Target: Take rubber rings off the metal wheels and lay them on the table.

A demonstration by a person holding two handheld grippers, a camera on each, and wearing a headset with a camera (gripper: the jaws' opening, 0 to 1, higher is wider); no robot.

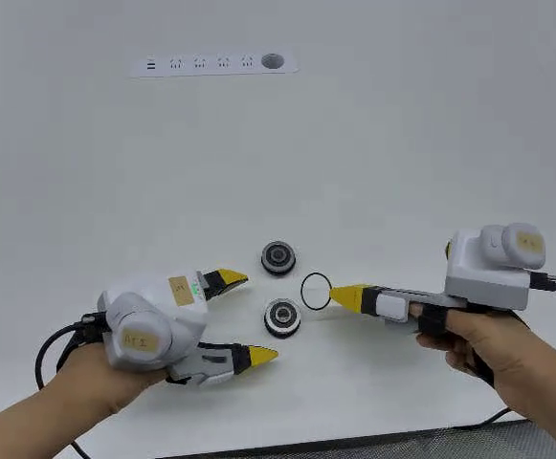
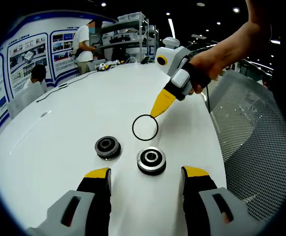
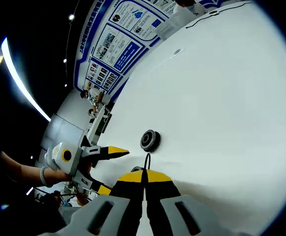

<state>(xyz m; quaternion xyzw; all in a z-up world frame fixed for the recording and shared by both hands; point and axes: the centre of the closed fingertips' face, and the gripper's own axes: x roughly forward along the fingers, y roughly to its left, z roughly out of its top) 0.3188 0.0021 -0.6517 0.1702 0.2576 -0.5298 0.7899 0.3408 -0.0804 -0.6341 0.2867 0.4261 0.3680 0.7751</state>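
Observation:
Two small metal wheels lie on the white table (image 1: 402,172). The far wheel (image 1: 278,257) (image 2: 108,147) (image 3: 150,140) looks dark around its edge. A bright metal rim shows on the near wheel (image 1: 282,317) (image 2: 151,161). My right gripper (image 1: 340,296) (image 2: 158,109) (image 3: 143,173) is shut on a thin black rubber ring (image 1: 301,291) (image 2: 133,127) (image 3: 147,160), holding it just above the table, right of the wheels. My left gripper (image 1: 246,317) (image 2: 146,172) (image 3: 112,170) is open, with the near wheel just ahead of its jaws.
A white power strip (image 1: 213,64) lies at the far side of the table. A grey mesh surface (image 1: 402,445) (image 2: 246,128) borders the near table edge. Cables trail from both grippers. People stand at benches (image 2: 83,42) in the background.

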